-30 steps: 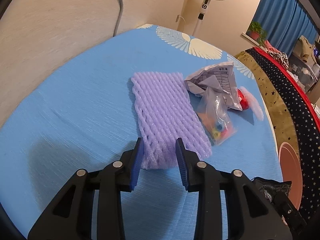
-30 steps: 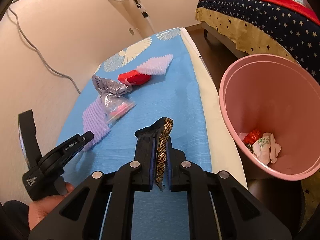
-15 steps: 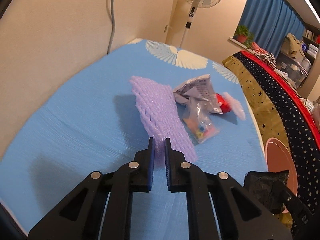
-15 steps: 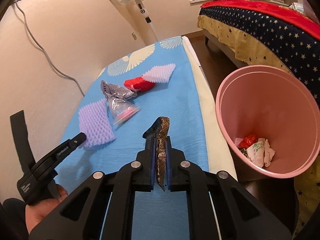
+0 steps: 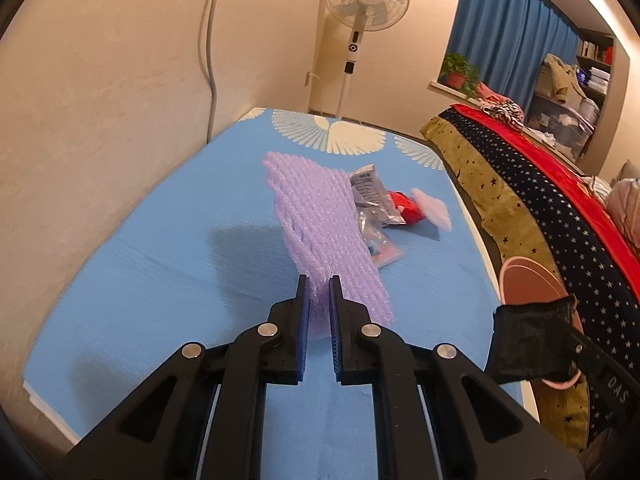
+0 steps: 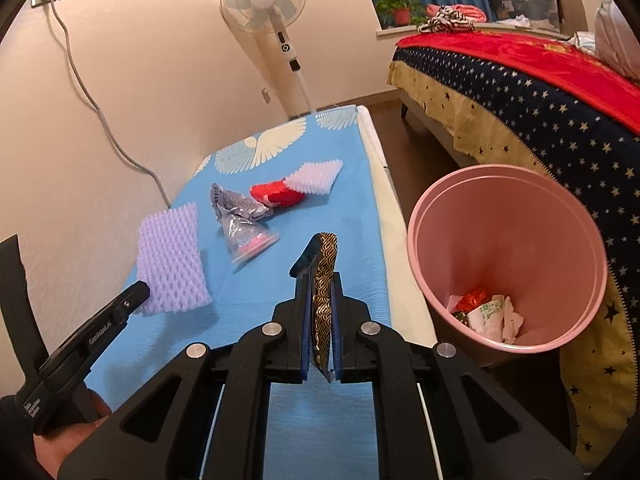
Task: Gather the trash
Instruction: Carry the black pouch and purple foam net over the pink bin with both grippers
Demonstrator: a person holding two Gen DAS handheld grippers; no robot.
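My left gripper [image 5: 318, 286] is shut on the near edge of a purple foam net [image 5: 320, 224] and holds it lifted above the blue table [image 5: 160, 264]; it also shows in the right wrist view [image 6: 170, 258]. My right gripper [image 6: 322, 280] is shut on a black and gold wrapper [image 6: 324, 276] above the table. On the table lie a crumpled grey printed wrapper [image 6: 234, 202], a clear plastic bag [image 6: 250, 242], a red wrapper [image 6: 276, 194] and a white foam net [image 6: 316, 176]. A pink trash bin [image 6: 508, 260] stands to the right of the table with some trash inside.
A wall runs along the table's left side. A standing fan [image 6: 264, 0] is behind the table's far end. A bed with a starred cover [image 6: 520, 92] lies to the right past the bin. The left gripper's body [image 6: 80, 344] sits at the lower left in the right wrist view.
My left gripper closed on the purple foam net and lifted it off the table. My right gripper rose a little, still holding the black and gold wrapper.
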